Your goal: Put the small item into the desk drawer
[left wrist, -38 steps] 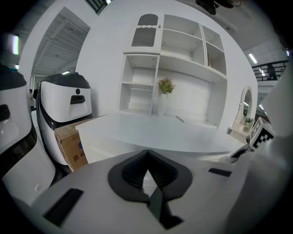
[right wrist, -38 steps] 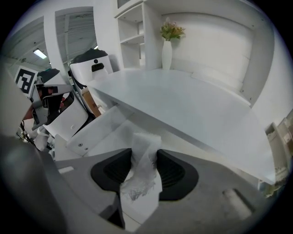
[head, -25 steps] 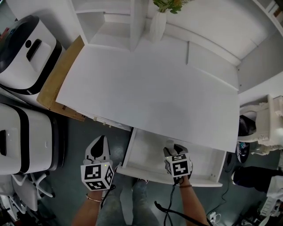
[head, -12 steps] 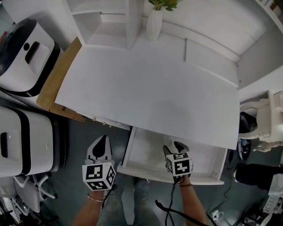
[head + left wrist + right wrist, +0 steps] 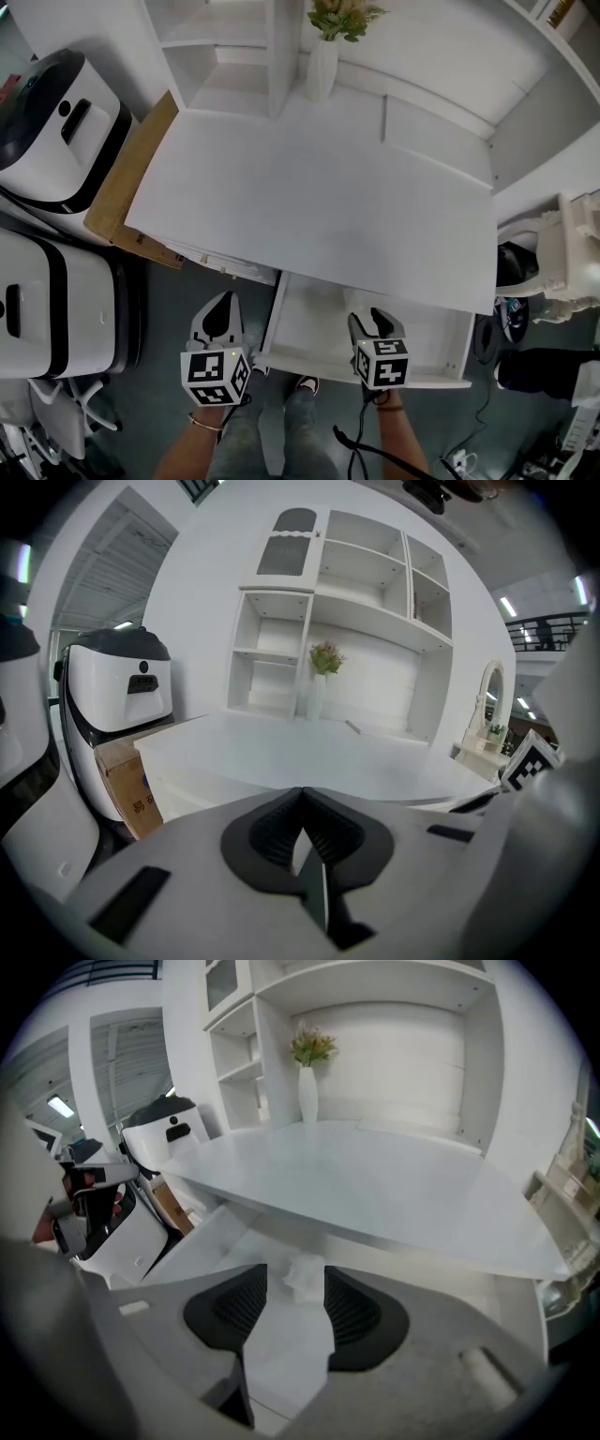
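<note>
The small item (image 5: pixel 302 1277) is a white, crumpled piece, probably paper or tissue. It lies on the floor of the open drawer (image 5: pixel 309 328), seen between the jaws of the right gripper (image 5: pixel 368 319). The pads do not touch it; the jaws stand wide and are closing a little. I judge it light, soft and easy to crush, not slippery. A gentle pinch across its middle should be enough, if it needs moving again. The drawer sticks out at 6 o'clock of the desk (image 5: pixel 309 197). The left gripper (image 5: pixel 221 305), at 9 o'clock of the right one, has its jaws pressed together with nothing between them.
</note>
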Demonstrator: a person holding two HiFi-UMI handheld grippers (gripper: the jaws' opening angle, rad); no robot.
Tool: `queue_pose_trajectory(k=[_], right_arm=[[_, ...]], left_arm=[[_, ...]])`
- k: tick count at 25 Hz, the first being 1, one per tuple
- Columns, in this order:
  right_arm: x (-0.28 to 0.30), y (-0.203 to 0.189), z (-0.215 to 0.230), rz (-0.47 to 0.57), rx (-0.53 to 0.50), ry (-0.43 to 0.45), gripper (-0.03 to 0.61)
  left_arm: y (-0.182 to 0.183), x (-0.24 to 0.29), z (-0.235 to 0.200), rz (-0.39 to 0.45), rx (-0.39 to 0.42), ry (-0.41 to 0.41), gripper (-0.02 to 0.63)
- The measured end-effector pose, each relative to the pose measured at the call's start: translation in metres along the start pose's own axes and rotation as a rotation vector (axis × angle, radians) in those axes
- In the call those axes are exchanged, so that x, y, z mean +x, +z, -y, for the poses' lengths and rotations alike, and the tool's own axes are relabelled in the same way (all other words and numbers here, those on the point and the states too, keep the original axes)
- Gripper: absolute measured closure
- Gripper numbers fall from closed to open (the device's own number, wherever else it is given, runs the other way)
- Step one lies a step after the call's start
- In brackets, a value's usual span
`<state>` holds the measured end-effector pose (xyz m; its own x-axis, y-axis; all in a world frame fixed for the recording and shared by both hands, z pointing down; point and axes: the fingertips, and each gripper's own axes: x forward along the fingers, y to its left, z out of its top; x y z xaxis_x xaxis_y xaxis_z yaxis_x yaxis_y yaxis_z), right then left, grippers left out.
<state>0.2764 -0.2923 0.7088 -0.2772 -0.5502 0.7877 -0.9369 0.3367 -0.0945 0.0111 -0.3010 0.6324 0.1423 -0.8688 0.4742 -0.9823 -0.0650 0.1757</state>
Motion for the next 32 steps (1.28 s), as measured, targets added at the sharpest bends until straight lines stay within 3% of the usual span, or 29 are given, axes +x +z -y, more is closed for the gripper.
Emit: queue_pose_trajectory(k=[8, 13, 20, 27, 32], right_arm=[[-0.087, 0.045, -0.004, 0.225, 0.052, -0.106, 0.404], [-0.158, 0.069, 0.002, 0.382, 0.106, -0.184, 0.472], [-0.227, 0.072, 0.005, 0.507, 0.197, -0.239, 0.512], [-0.275, 0.091, -0.001, 0.637, 0.189, -0.315, 0.572], [-0.292, 0.098, -0.003, 0.683, 0.201, -0.333, 0.572]], left_arm=[[0.037, -0.028, 0.036, 0.049, 0.047, -0.112, 0.607], [0.067, -0.049, 0.061, 0.09, 0.076, -0.17, 0.607], [0.108, -0.084, 0.098, 0.154, 0.121, -0.267, 0.609], [0.149, -0.106, 0.114, 0.248, 0.124, -0.319, 0.607], [0.159, -0.108, 0.117, 0.264, 0.115, -0.331, 0.607]])
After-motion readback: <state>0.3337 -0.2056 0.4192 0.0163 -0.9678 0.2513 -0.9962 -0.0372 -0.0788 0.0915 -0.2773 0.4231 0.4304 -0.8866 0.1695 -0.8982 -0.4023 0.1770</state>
